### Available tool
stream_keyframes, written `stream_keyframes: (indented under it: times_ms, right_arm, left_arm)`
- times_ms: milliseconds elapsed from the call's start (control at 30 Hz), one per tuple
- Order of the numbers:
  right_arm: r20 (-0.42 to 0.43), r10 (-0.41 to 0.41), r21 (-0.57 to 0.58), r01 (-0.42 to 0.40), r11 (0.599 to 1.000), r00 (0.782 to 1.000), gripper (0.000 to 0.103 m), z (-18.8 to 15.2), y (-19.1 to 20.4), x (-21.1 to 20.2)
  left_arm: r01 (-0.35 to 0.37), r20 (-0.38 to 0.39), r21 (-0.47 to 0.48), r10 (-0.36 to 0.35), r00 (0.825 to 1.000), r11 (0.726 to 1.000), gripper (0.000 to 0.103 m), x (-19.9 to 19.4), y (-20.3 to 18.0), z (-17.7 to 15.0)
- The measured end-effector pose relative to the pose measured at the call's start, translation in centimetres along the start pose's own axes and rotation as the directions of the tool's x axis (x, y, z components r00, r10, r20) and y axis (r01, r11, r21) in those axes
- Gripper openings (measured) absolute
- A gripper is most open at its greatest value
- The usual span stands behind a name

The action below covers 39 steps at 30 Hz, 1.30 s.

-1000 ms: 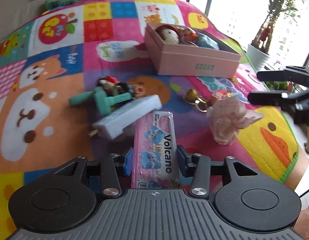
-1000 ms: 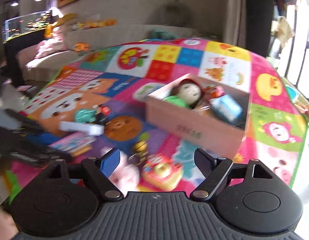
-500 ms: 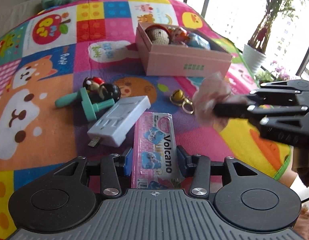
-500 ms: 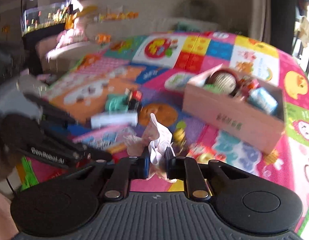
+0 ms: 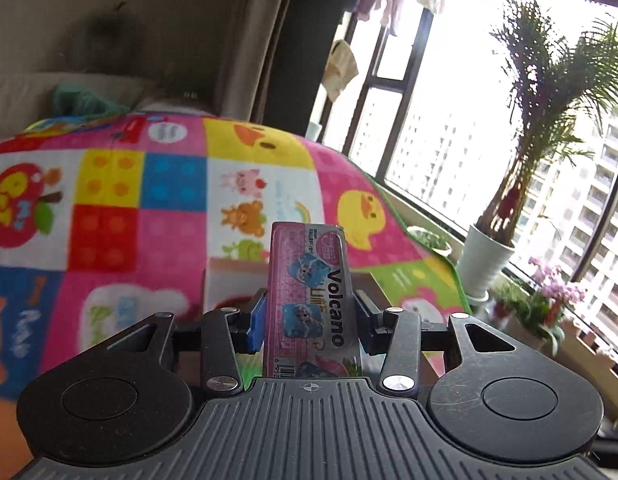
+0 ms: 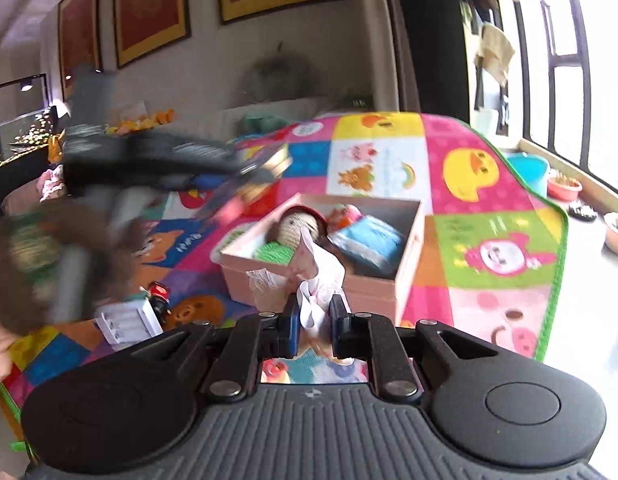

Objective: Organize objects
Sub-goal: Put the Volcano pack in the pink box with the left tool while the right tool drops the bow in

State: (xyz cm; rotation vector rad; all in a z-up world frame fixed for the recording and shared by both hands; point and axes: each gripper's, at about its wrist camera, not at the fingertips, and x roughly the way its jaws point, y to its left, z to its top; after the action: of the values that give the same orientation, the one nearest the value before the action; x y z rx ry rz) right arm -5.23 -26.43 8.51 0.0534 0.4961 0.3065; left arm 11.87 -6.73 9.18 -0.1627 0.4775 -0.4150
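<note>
Your left gripper (image 5: 309,322) was clamped on the pink Volcano pack (image 5: 311,300), one blue pad (image 5: 256,322) pressed to each long side, and the pack stood lifted off the play mat (image 5: 157,216), its far end pointing to twelve o'clock. Behind the pack, at about eleven o'clock from it, you had one pale corner of the pink box (image 5: 233,276) showing; the rest of it was hidden. A potted palm (image 5: 509,216) stood by the window at two o'clock.

In the right wrist view, the left gripper was a dark blur at ten o'clock, above the mat. Below it, at eight o'clock, the white charger (image 6: 127,322) lay flat on the mat, with a small red-and-black figure (image 6: 159,298) touching its far edge. Your right gripper (image 6: 313,322) had its jaws pulled together on the crumpled pink-and-white wrapper (image 6: 315,280), which stuck up from between the pads towards twelve o'clock, in front of the near wall of the pink box. The box sat open on the mat at twelve o'clock, holding a crocheted doll (image 6: 295,228), something green, and a blue packet (image 6: 369,242) at its right end
</note>
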Motion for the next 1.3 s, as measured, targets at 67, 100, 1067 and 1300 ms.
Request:
stream_keyframes:
  times_ms: [67,100,1067,1300]
  right_arm:
    - [-0.012,-0.013,0.001,0.013,1.000,1.000,0.014,-0.3,-0.7,0.3]
    - [-0.016,-0.019,0.001,0.019,1.000,1.000,0.014,-0.3,-0.9,0.3]
    - [-0.489,-0.228,-0.226,0.130,0.965,0.842,0.022,7.8,-1.8,19.3]
    - [-0.322,-0.164,-0.103,0.137,0.985,0.933,0.075,9.5,-1.8,12.5]
  left_arm:
    - [-0.029,-0.028,0.005,0.029,0.999,1.000,0.048,2.8,-0.2,-0.7]
    - [-0.043,-0.064,0.002,0.043,0.997,0.999,0.048,3.9,-0.2,-1.2]
    - [-0.088,0.022,-0.202,0.095,0.995,0.975,0.046,-12.5,9.7,-6.9]
    - [-0.208,0.046,-0.386,0.244,0.969,0.899,0.046,-17.4,16.1,-9.3]
